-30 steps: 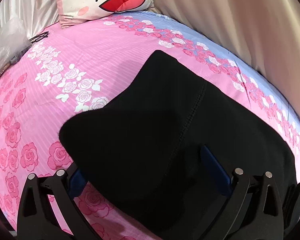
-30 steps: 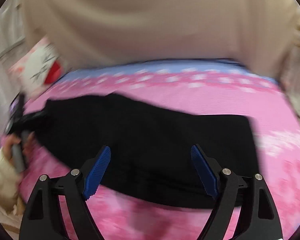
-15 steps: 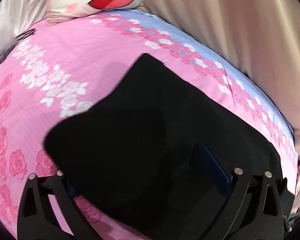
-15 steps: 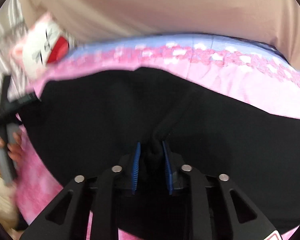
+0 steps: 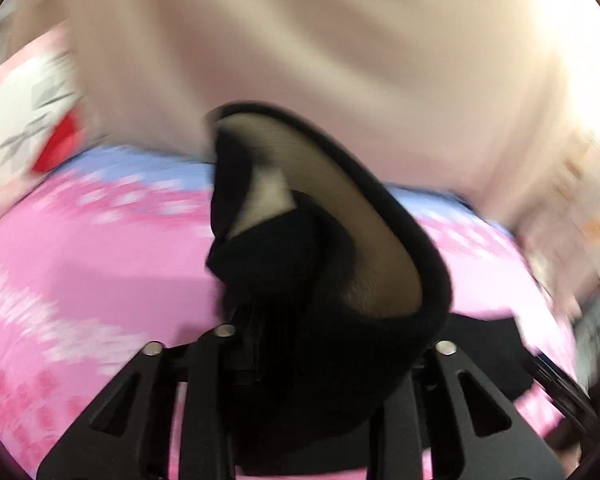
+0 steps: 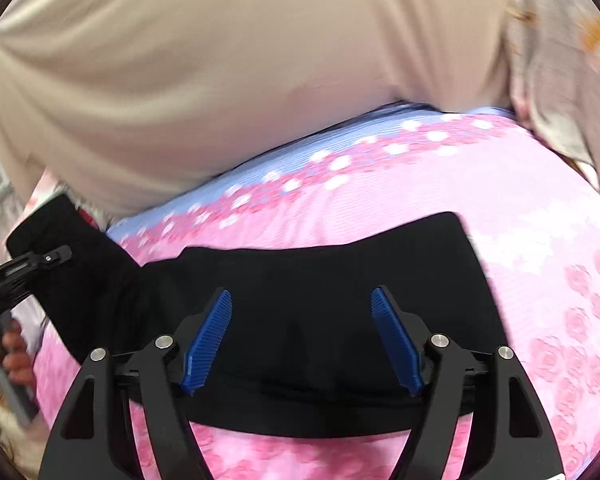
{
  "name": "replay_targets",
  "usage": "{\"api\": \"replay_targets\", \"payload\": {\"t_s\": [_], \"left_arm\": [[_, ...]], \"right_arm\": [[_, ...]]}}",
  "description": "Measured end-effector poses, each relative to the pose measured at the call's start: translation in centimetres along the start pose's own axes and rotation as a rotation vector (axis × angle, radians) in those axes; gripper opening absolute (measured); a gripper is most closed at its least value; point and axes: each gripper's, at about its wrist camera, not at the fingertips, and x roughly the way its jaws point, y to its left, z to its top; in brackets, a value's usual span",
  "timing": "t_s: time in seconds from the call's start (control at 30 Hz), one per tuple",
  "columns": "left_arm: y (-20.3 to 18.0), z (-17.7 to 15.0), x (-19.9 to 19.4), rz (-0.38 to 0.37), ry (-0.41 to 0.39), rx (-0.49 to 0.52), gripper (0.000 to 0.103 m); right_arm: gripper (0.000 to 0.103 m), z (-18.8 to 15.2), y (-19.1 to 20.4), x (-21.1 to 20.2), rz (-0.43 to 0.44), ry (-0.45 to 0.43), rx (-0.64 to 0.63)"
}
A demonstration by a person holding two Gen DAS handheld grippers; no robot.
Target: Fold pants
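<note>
We find the pants [image 6: 340, 300] soft and limp on the bed [image 6: 520, 208], best taken by a hem: left gripper [image 5: 300, 340] clamped on one raised end, right gripper [image 6: 300, 340] spread wide above them.

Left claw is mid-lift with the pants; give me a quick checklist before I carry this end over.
1. Left claw gripping black pants: ok, fabric bunched over it, end lifted.
2. Right claw released: ok, open above the pants.
3. Rest of pants flat on pink bedsheet: ok.
4. Fingers free of fabric: cannot tell, cloth hides them.
5. Landing spot in left wrist view: cannot tell, blurred.
</note>
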Motion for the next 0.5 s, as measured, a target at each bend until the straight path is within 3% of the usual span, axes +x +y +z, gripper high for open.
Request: {"api": "replay_targets", "payload": {"t_s": [0.03,0.1,0.17,0.2,0.23,0.33,0.4,0.5], "left_arm": [[-3.6,-0.9,1.0,-0.057,0.042,0.072,0.067],[-7.7,-2.9,3.5,-0.063,0.138,0.169,0.098],[-10.5,-5.3,5.3,-0.038,0.206,0.219,0.096],[-10.8,-5.8,5.1,-0.061,0.206,0.217,0.096],[-10.9,-6.1,4.3,-0.099,0.192,0.202,0.097],[-9.5,-5.3,1.5,-0.115,0.134,0.170,0.098],[-8.4,-4.8,-0.2,-0.099,0.107,0.159,0.098],[-5.7,-4.1,-2.2,-0.012,0.065,0.123,0.098]], "right_arm": [[0.071,-0.1,-0.7,0.1,0.002,0.004,0.021],[0.071,-0.4,-2.1,0.4,0.011,0.024,0.071],[0.071,-0.8,-3.2,0.3,0.016,0.038,0.097],[0.071,-1.2,-3.5,0.3,0.012,0.038,0.100],[0.071,-1.3,-3.9,0.3,0.015,0.045,0.102],[0.071,-1.2,-4.3,0.8,0.062,0.071,0.113],[0.071,-0.7,-3.5,1.7,0.132,0.094,0.113],[0.074,0.0,-0.8,3.3,0.232,0.135,0.079]]}}
